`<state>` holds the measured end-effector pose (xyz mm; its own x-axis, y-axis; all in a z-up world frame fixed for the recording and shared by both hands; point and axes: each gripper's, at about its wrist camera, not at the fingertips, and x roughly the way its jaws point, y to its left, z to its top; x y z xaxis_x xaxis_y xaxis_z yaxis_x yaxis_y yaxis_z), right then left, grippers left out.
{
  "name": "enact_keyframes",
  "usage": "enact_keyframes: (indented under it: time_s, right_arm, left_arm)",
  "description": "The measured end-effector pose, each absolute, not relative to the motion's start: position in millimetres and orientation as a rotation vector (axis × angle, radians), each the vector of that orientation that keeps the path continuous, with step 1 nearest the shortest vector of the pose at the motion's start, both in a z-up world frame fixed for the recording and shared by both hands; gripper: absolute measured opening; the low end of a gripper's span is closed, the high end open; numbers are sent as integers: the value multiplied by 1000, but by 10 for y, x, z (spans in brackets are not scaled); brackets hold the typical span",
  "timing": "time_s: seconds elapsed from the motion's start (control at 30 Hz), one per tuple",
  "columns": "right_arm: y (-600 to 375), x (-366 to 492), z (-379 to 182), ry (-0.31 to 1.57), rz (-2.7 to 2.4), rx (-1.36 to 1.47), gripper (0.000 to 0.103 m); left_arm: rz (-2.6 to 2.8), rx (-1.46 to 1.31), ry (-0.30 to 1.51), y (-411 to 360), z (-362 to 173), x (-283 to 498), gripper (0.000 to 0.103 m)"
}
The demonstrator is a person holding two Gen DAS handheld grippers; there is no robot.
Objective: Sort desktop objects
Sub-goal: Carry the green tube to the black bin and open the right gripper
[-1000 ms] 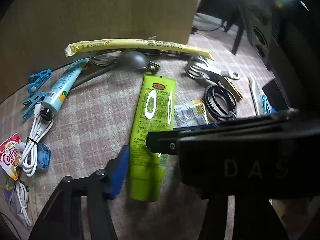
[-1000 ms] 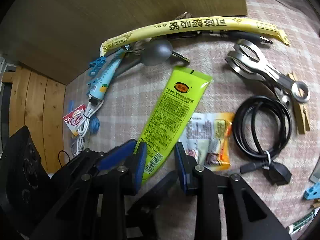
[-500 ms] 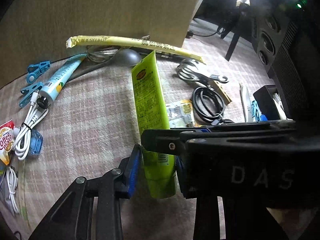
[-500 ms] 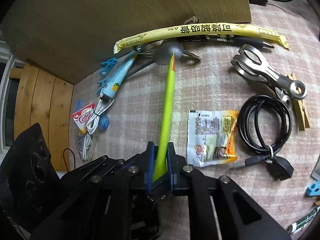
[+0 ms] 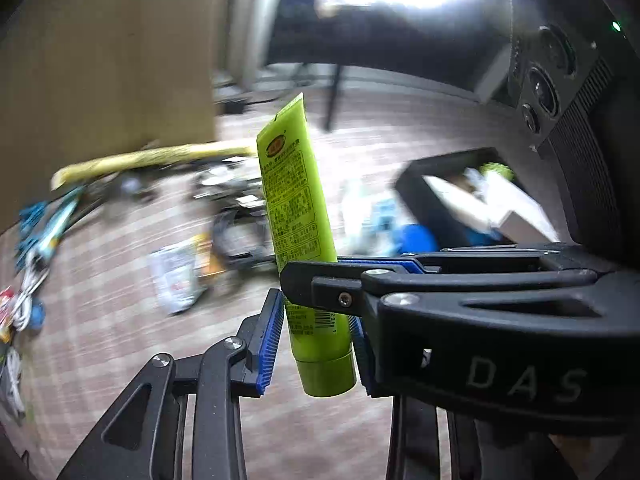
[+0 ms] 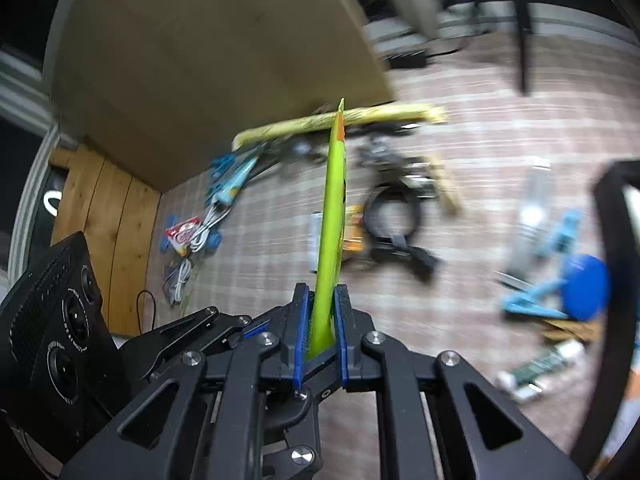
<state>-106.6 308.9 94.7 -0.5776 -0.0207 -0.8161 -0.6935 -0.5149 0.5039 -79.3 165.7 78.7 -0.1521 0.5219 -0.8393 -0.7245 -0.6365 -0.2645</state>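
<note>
A lime-green tube [image 5: 298, 216] hangs in the air above the plaid cloth [image 5: 120, 344], cap end down and blurred background behind it. My left gripper [image 5: 316, 332] is shut on its lower part, a blue pad on each side near the cap. My right gripper [image 5: 304, 278] reaches in from the right and crosses just above. In the right wrist view the tube [image 6: 334, 208] stands edge-on, and my right gripper [image 6: 322, 304] is shut on its flat sides. The left gripper's camera body [image 6: 52, 320] shows at the lower left.
A black box [image 5: 440, 164] holding white and blue items stands at the right; its rim [image 6: 604, 208] shows in the right wrist view. On the cloth lie a long yellow packet [image 6: 340, 120], a black cable coil [image 6: 394, 208], a snack sachet [image 5: 176, 276], blue clips [image 6: 536, 296] and a brown board [image 6: 200, 60].
The tube lay flat between open jaws a second ago. Both grippers shut on it, turned it on edge and lifted it off the cloth. The views swung right, bringing the black box in.
</note>
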Motion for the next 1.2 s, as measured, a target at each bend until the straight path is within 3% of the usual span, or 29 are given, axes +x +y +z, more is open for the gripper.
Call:
enact_keyframes:
  time_s: [0.6,1.0,1.07,1.13,1.2]
  right_arm:
    - [3573,1274,1406,1153,1893,-877,13]
    - [3482,2281,1588,1112,1738,-763,13]
    - [3468,2369,1618,1096,1714,-758,13]
    - [3450,2447,1658,1065,1681,-742,16]
    - [3439,2510,1681,1041,1644,-746,34]
  left_arm:
    - [1568,-1122,359,3445,1159,480,31]
    - [1399,-1043,462,4098,1357,1135,31]
    - [1377,-1042,473,4147,1387,1186,42]
    - [1396,-1022,482,4135,1435,1204,69]
    - [1414,-999,462,4089,1491,1169,70]
